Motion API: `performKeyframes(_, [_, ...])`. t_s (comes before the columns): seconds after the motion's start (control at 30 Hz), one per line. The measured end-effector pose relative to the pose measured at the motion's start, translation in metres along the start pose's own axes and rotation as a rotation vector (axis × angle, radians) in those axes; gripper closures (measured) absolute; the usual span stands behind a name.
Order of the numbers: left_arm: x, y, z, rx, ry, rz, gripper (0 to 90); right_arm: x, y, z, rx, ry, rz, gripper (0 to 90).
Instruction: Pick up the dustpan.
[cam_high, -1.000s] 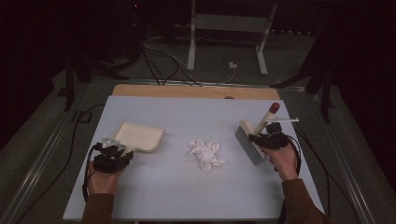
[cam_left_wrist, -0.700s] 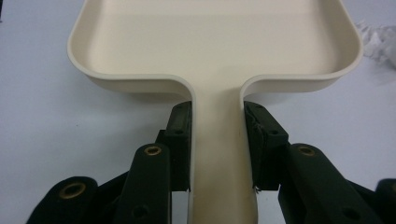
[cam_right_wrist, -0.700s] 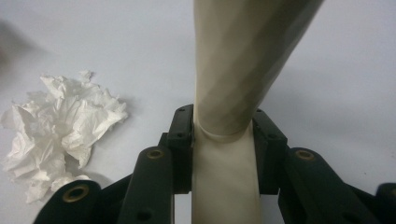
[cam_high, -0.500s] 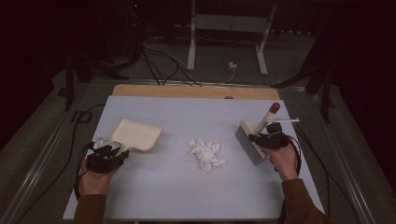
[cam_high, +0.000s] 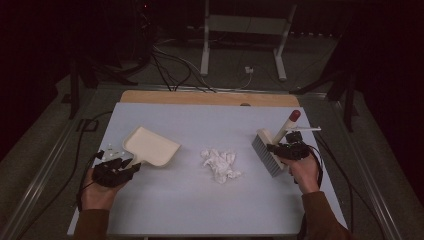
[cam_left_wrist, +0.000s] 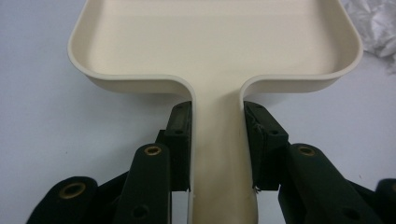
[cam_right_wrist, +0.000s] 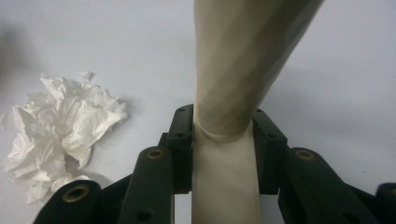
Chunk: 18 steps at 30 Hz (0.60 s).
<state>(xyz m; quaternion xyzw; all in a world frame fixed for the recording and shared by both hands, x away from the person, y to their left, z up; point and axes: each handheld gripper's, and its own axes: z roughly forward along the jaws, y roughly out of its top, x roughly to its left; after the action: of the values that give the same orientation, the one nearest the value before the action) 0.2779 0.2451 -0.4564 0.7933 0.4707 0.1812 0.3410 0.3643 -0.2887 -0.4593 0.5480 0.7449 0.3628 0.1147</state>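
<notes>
Since a second ago the left gripper (cam_high: 116, 170), clamped on the cream dustpan (cam_high: 150, 146) handle, has drawn back, so angle its open lip toward the crumpled tissue (cam_high: 220, 164) (mid-table) while the right gripper (cam_high: 289, 150), closed on the brush (cam_high: 272, 150) handle, sweeps low.

High view looks down, gripper views close, all sharing crumpled paper (cam_high: 220, 164)

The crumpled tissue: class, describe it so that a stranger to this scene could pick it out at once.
Start at the pale table. Near its middle, between the cream dustpan in the left gripper and the brush in the right gripper, lies the crumpled tissue. It alone is white, wrinkled, shapeless and unheld.
</notes>
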Motion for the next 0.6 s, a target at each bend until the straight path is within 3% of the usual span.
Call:
performKeyframes(0.2, [-0.001, 0.002, -0.002, 0.002, -0.016, 0.045, 66.7, 0.0, 0.0, 0.0, -0.001, 0.001, 0.0, 66.8])
performKeyframes(0.6, [0.003, 0.002, -0.011, 0.002, -0.051, 0.087, 66.8, -0.001, 0.0, 0.0, 0.0, 0.002, 0.004, 66.8])
